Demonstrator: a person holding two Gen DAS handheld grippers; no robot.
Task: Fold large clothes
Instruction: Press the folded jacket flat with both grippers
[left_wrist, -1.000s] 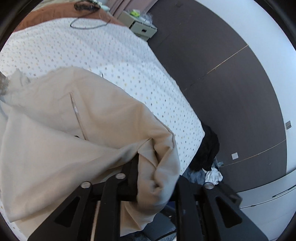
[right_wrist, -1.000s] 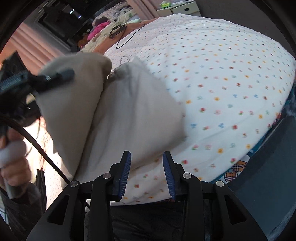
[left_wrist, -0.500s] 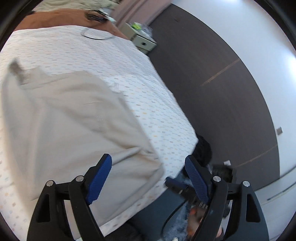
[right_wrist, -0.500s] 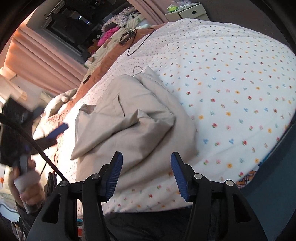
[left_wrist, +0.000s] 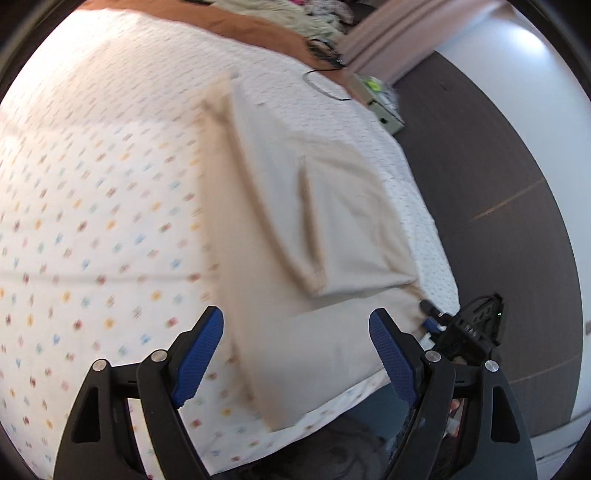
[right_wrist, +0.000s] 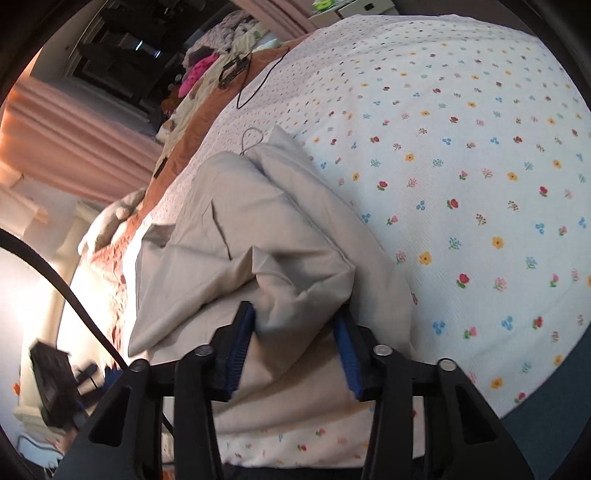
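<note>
Left gripper (left_wrist: 295, 325) has released the beige garment (left_wrist: 325, 229), jaws now wide apart above it; right gripper (right_wrist: 295, 325) has just closed, clamped on a garment fold; garment lies on floral bedspread (right_wrist: 480, 155)

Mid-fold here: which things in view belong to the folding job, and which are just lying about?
In the job:
- beige garment
- right tongs, closing on a bunched fold
- left tongs, open
- floral bedspread, the work surface

Lying about:
- black cable
- pink item
- bedside drawer unit

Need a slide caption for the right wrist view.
Right gripper closing on a bunched fold of the beige garment on the floral bedspread.
</note>
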